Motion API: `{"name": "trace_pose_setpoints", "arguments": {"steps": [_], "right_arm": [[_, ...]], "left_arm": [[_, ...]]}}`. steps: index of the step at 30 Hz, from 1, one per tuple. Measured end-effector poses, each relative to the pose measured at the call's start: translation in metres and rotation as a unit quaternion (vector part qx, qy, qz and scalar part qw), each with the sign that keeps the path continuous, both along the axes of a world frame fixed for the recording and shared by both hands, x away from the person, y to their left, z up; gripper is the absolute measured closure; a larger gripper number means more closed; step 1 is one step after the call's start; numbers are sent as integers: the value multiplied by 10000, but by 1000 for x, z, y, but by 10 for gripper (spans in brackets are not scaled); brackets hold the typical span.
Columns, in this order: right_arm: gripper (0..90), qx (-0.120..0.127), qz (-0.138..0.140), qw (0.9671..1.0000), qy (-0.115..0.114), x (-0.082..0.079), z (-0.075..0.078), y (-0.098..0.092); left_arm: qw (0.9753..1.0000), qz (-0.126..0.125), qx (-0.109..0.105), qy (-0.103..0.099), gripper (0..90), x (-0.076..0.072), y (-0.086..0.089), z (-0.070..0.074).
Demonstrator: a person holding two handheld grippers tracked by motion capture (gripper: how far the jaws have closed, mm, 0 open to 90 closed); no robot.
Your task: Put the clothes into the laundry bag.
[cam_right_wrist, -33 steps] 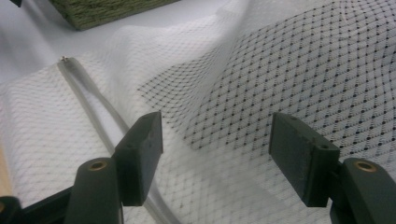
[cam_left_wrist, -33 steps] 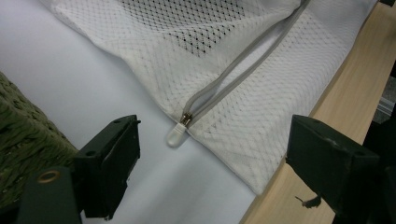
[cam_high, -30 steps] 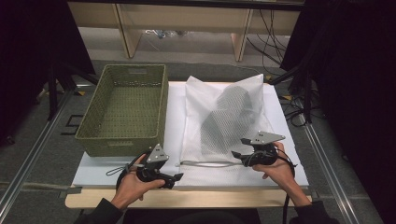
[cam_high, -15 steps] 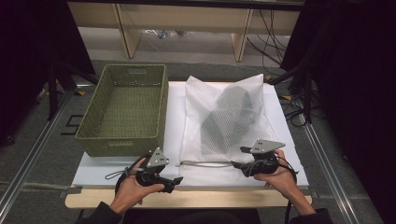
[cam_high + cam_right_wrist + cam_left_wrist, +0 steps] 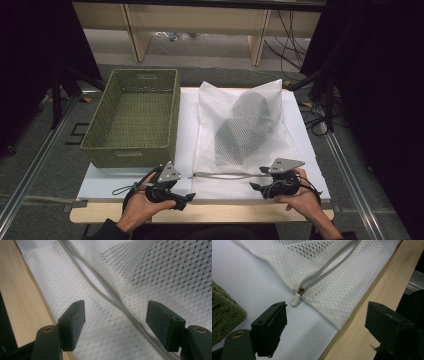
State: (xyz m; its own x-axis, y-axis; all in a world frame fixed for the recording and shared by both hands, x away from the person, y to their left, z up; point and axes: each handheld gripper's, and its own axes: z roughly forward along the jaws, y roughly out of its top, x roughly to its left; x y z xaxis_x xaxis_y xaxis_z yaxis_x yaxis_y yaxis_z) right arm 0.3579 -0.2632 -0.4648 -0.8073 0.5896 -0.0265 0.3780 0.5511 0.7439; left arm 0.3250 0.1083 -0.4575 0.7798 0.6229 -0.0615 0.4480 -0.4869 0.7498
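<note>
Right hand-held gripper (image 5: 256, 186) retreated, zipper (image 5: 227, 175) runs left-right

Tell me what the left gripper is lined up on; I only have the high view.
Observer: The left gripper points at the white-tipped metal zip pull at the near corner of the white mesh laundry bag. Its fingers are wide apart and not yet on the pull.
Operator: Report the right gripper too.
Observer: The right gripper is open over the mesh, and the bag's grey zip runs through the gap between its fingers.
</note>
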Motion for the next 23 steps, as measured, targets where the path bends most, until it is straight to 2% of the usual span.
{"name": "trace_pose_setpoints", "arguments": {"steps": [2,5,6,8,18,23], "right_arm": [[326,-8,-34,10000,20,-3,0,0],[324,9,-17,10000,-90,-6,2,-1],[324,43,-50,10000,34,-8,2,-1],[324,41,-21,10000,-55,-8,2,-1],[323,57,-40,10000,-46,-7,2,-2],[323,69,-7,9999,-94,-7,2,-2]], "left_arm": [[10000,27,21,-27,169,0,0,1],[10000,12,1,-45,169,0,0,1],[10000,20,-2,-40,169,0,0,1],[10000,19,-17,-40,169,0,-1,1],[10000,23,62,-42,169,2,-1,0],[10000,9,-44,1,169,2,-2,0]]}}
